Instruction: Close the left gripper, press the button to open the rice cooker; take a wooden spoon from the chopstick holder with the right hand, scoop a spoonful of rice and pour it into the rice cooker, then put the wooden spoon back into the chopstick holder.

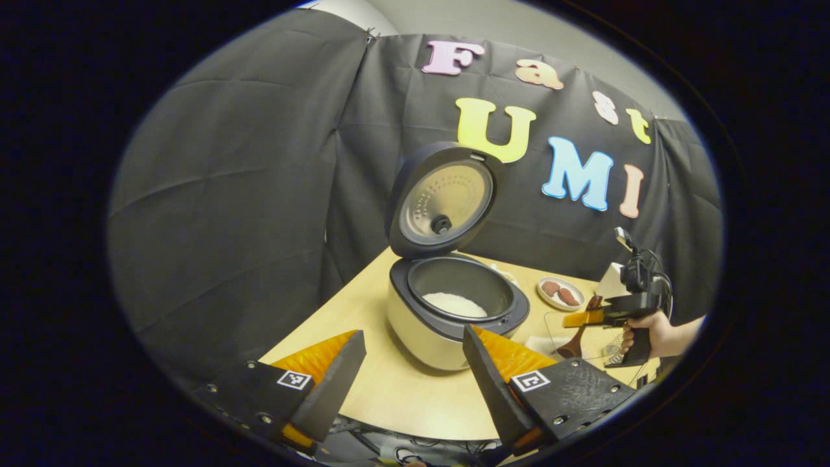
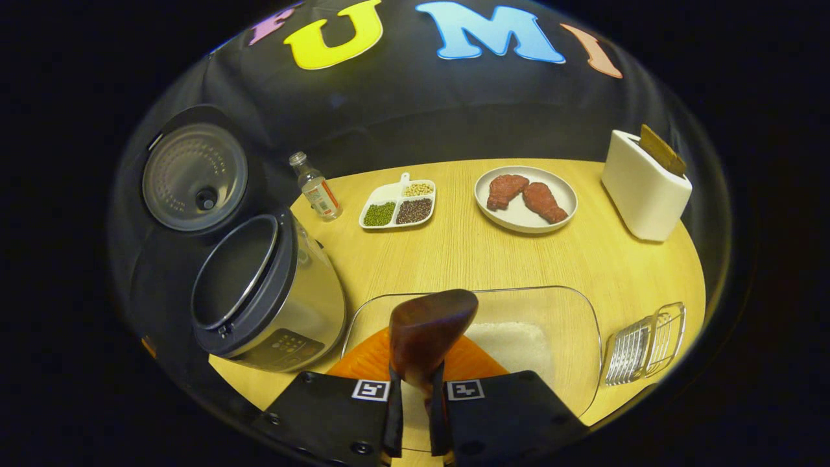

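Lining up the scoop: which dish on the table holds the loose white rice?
The clear glass dish right under the wooden spoon; the round plate holds meat, the divided tray beans.

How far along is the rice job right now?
Done: the rice cooker lid stands open, with rice already inside. In hand: the right gripper holds the wooden spoon over the clear rice tray. Left: returning the spoon to the white holder.

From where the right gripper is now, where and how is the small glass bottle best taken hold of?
Probably the bottle at mid-body, below its narrow neck, coming level from the open table side on its right: it stands upright, and the rice cooker crowds its left.
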The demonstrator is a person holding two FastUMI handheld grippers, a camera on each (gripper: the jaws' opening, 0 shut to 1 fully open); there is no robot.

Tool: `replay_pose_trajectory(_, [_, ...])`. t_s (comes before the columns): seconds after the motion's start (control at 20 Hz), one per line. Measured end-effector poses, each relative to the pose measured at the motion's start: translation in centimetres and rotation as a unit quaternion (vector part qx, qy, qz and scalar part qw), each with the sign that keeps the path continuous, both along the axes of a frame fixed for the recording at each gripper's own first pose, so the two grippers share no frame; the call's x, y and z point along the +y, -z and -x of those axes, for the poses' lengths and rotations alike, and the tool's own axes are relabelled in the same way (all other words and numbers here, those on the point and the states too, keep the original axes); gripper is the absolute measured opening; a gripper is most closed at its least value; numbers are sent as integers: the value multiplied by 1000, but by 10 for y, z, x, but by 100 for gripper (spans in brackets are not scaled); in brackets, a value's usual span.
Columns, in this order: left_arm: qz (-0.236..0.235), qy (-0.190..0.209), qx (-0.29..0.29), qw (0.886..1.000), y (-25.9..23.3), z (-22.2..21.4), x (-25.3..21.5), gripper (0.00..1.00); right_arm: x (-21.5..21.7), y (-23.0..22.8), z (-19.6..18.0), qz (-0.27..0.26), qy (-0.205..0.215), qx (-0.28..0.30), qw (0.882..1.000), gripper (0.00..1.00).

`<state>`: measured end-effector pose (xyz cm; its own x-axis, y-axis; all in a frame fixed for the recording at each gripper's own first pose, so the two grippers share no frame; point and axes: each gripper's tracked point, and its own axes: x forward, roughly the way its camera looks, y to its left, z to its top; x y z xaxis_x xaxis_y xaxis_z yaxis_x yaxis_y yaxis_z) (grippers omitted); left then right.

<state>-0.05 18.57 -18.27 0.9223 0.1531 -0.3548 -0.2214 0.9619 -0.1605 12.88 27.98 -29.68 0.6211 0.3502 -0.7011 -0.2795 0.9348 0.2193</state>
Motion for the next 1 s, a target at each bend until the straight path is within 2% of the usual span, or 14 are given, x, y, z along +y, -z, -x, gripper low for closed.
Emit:
replay_pose_trajectory(0.05, [-1,0,0,1000,0,0,1,92,1,-2,0,-17,9,7,1000,14])
replay_pose_trajectory(0.1, [-1,1,2,1000,1,-1,3,99,1,-5,1,-34,17,14,999,18])
replay_pose_trajectory(0.15, [-2,3,2,1000,0,-1,4,96,0,-8,3,-47,26,18,998,18])
replay_pose_trajectory(0.2, [-4,6,2,1000,0,-4,4,99,-2,-12,5,-58,34,22,998,18])
replay_pose_trajectory(0.3, [-11,12,2,1000,-1,-6,5,96,-8,-17,8,-70,46,24,996,14])
replay_pose_trajectory(0.35, [-14,15,1,1000,-2,-7,5,96,-12,-19,9,-73,49,20,996,18])
replay_pose_trajectory(0.55, [-14,29,1,999,-3,-9,-2,96,-39,-31,10,-89,90,7,992,18])
replay_pose_trajectory(0.65, [-15,38,4,999,0,-12,-5,92,-51,-38,10,-117,117,7,986,18])
replay_pose_trajectory(0.7, [-15,43,5,999,2,-12,-7,96,-58,-42,9,-130,130,7,983,18])
replay_pose_trajectory(0.8, [-15,54,4,998,1,-15,-12,92,-75,-49,10,-150,159,2,976,18])
replay_pose_trajectory(1.0, [-18,84,4,996,1,-27,-27,95,-112,-64,14,-188,221,-12,957,18])
